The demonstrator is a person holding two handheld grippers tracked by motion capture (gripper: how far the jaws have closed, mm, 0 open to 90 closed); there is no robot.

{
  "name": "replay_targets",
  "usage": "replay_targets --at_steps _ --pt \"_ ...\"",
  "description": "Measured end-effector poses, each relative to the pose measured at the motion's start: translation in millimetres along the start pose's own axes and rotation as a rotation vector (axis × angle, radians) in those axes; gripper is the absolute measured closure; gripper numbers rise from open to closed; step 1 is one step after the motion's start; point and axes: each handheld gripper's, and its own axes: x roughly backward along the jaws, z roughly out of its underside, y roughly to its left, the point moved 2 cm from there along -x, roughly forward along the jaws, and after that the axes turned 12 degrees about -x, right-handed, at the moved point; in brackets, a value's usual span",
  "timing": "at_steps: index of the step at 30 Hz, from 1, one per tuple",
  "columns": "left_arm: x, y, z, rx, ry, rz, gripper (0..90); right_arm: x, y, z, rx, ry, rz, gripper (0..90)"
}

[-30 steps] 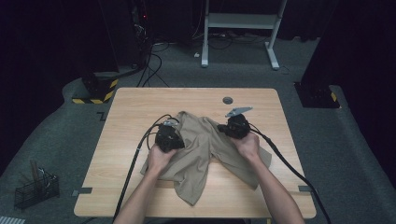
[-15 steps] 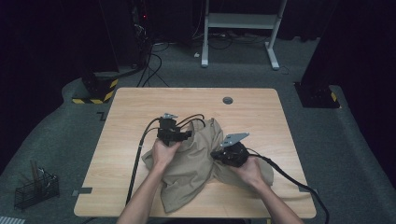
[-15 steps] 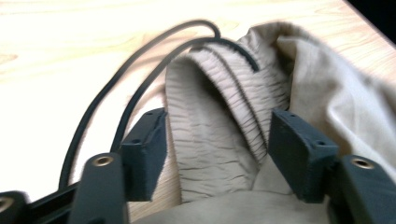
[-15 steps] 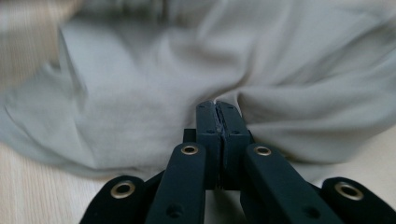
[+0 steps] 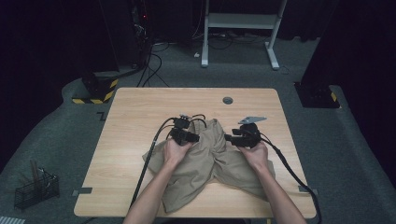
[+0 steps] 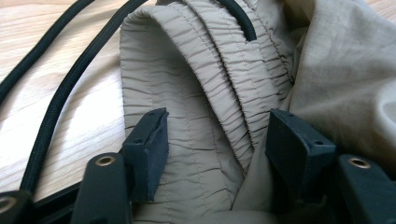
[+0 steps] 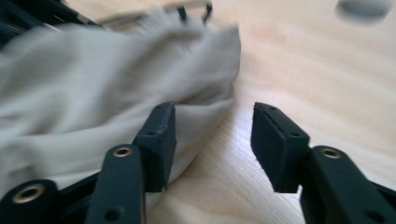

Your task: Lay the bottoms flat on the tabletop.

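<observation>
Shorts: 1 khaki pair (image 5: 212,156) lay crumpled on the table (image 5: 130,116), waistband toward its far side
Left gripper (image 6: 215,135): jaws wide, straddling the elastic waistband (image 6: 196,70) — not clamped
Right gripper (image 7: 212,140): jaws wide at the cloth's edge (nothing between them)
Technique: closing on 1 waistband layer each side would likely spread it flat
Count: 2 grippers, 1 garment

A lab or recording studio, by the look of it: black curtains (image 5: 42,46) all around, grey carpet (image 5: 355,154), a lone wooden tabletop (image 5: 140,107) with a cable grommet (image 5: 228,100). Behind, an equipment rack with a red light (image 5: 142,23), loose cables (image 5: 156,53), yellow-black hazard-striped stand bases (image 5: 95,91), a white desk frame (image 5: 240,23).
</observation>
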Motion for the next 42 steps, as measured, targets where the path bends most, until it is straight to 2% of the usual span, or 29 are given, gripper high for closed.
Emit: replay_targets --at_steps 2,3,6,7,8,9,11,13,14,16,19,20,22,24,26,27,29,32,34,35,36,37,39,41,42 --pt "-3.9 -2.5 -1.8 -0.02 0.013 0.003 49.2 -16.8 -2.7 3.3 -0.033 0.033 -0.031 48.6" --pt "-5.0 -3.0 -2.6 -0.021 0.015 0.005 55.5 -22.7 -1.1 5.1 -0.047 0.046 -0.05 52.8" --pt "-5.8 -2.6 -3.1 -0.06 0.046 0.009 83.5 -31.8 6.0 8.1 -0.037 0.077 -0.093 73.7" --pt "-4.3 -2.8 -3.5 -0.069 0.043 0.03 87.0 -31.0 7.2 7.7 -0.032 0.077 -0.092 80.1" --pt "-3.3 -4.6 -4.2 -0.063 0.032 0.079 89.9 -28.8 7.4 6.8 -0.02 0.072 -0.092 85.3" --pt "-2.2 -8.2 -5.3 -0.072 0.023 0.095 90.0 -26.0 7.9 5.9 -0.007 0.066 -0.091 87.1" --pt "1.7 -15.7 -8.5 -0.12 0.009 0.079 90.0 -19.2 9.5 4.0 0.017 0.053 -0.081 88.0" --pt "9.2 -18.5 -11.2 -0.137 -0.01 0.081 90.0 -8.3 11.8 1.9 0.043 0.016 -0.066 88.3" --pt "13.7 -17.9 -11.3 -0.149 -0.023 0.072 90.0 -0.9 12.8 0.5 0.049 -0.012 -0.066 88.3" --pt "22.8 -13.8 -8.2 -0.173 -0.021 0.023 90.0 16.4 13.8 -3.7 0.064 -0.07 -0.06 88.4" --pt "29.2 -1.0 4.9 -0.168 0.015 -0.034 89.0 43.3 17.8 -11.8 0.101 -0.155 -0.024 88.4" --pt "29.1 3.0 10.1 -0.152 0.022 -0.046 83.9 52.8 19.7 -15.3 0.112 -0.186 -0.006 88.4" --pt "29.2 10.0 20.0 -0.127 0.04 -0.051 75.0 72.0 25.1 -23.3 0.138 -0.25 0.019 88.4" --pt "29.0 13.6 27.4 -0.105 0.041 -0.053 71.5 87.7 35.1 -31.5 0.178 -0.301 0.036 88.4" --pt "29.0 13.8 32.2 -0.103 0.05 -0.055 67.9 94.8 49.4 -37.2 0.223 -0.323 0.021 88.4" --pt "28.9 12.7 34.4 -0.107 0.053 -0.063 64.8 92.9 56.7 -38.4 0.246 -0.313 0.011 88.3" --pt "30.1 10.5 39.6 -0.117 0.062 -0.082 58.6 76.7 68.7 -35.5 0.272 -0.255 -0.019 88.1" --pt "35.0 9.6 49.9 -0.119 0.074 -0.112 53.7 26.7 77.7 -15.8 0.29 -0.067 -0.068 86.7" --pt "38.6 10.7 57.0 -0.121 0.089 -0.131 52.4 -5.0 80.4 3.6 0.293 0.081 -0.11 81.6" --pt "41.0 11.5 59.1 -0.114 0.098 -0.146 52.3 -13.5 82.3 11.6 0.315 0.113 -0.11 76.6" --pt "43.1 12.6 60.1 -0.102 0.109 -0.151 52.2 -15.0 83.4 15.9 0.321 0.115 -0.109 72.5" --pt "45.0 13.1 60.0 -0.098 0.109 -0.165 51.2 -10.1 82.5 15.7 0.309 0.095 -0.119 68.8" --pt "47.7 12.9 57.1 -0.1 0.09 -0.171 47.8 10.1 75.1 7.0 0.269 0.012 -0.121 64.2" --pt "46.3 10.6 52.0 -0.106 0.072 -0.153 42.3 32.5 61.8 -4.5 0.21 -0.068 -0.069 60.1" --pt "44.4 8.3 49.7 -0.117 0.071 -0.148 40.1 40.5 53.3 -9.2 0.174 -0.091 -0.027 57.7"
